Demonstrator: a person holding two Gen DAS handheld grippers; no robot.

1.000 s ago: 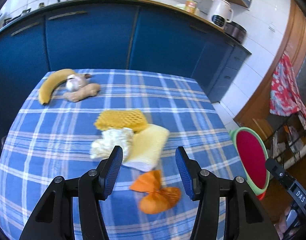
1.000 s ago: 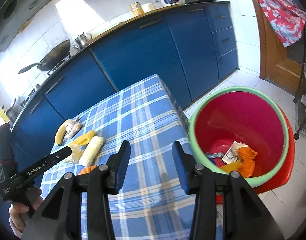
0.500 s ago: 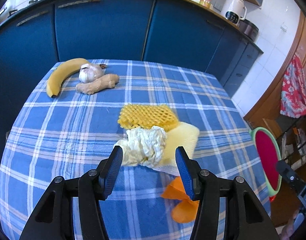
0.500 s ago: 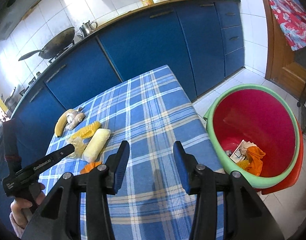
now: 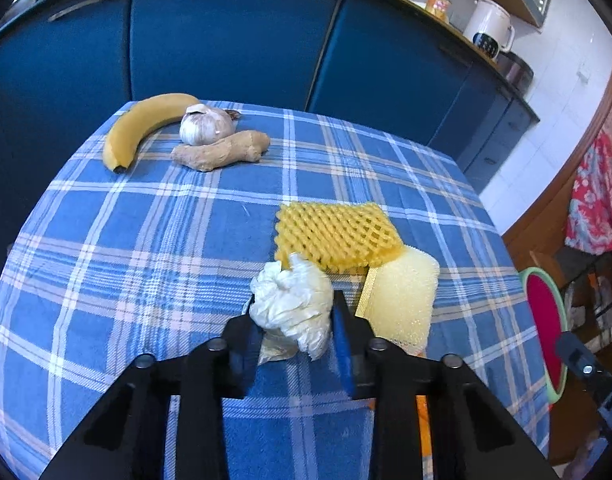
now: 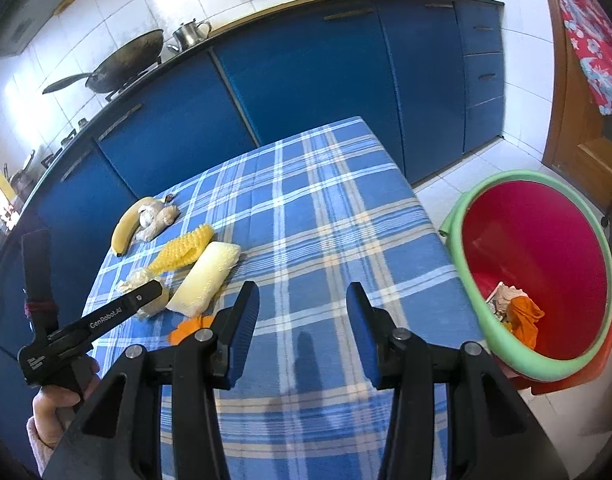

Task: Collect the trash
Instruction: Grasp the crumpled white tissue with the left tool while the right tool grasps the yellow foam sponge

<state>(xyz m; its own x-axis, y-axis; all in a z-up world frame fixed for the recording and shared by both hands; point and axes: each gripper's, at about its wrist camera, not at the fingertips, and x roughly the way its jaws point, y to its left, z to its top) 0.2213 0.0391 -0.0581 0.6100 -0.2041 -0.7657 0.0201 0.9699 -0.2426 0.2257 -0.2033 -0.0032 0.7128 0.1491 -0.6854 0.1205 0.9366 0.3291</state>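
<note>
A crumpled white plastic wad (image 5: pixel 290 304) lies on the blue checked tablecloth (image 5: pixel 146 240). My left gripper (image 5: pixel 296 316) is closing its jaws on it, and both pads touch its sides. Just beyond it lie a yellow foam net (image 5: pixel 333 236) and a pale yellow foam pad (image 5: pixel 401 304). An orange scrap (image 6: pixel 190 326) sits near the table's front, mostly hidden behind my left fingers in the left wrist view. My right gripper (image 6: pixel 302 308) hangs open over bare cloth with nothing between its fingers. The red bin with a green rim (image 6: pixel 465 216) stands on the floor to the right and holds trash.
A banana (image 5: pixel 146 124), a garlic bulb (image 5: pixel 204 124) and a ginger root (image 5: pixel 222 152) lie at the table's far left corner. Blue cabinets (image 5: pixel 226 40) run behind the table. A person's hand (image 6: pixel 54 404) holds the left gripper's handle.
My left gripper moved forward and down onto the white wad, and its jaws narrowed around it. My right gripper slid left over the table, away from the bin, and stayed open.
</note>
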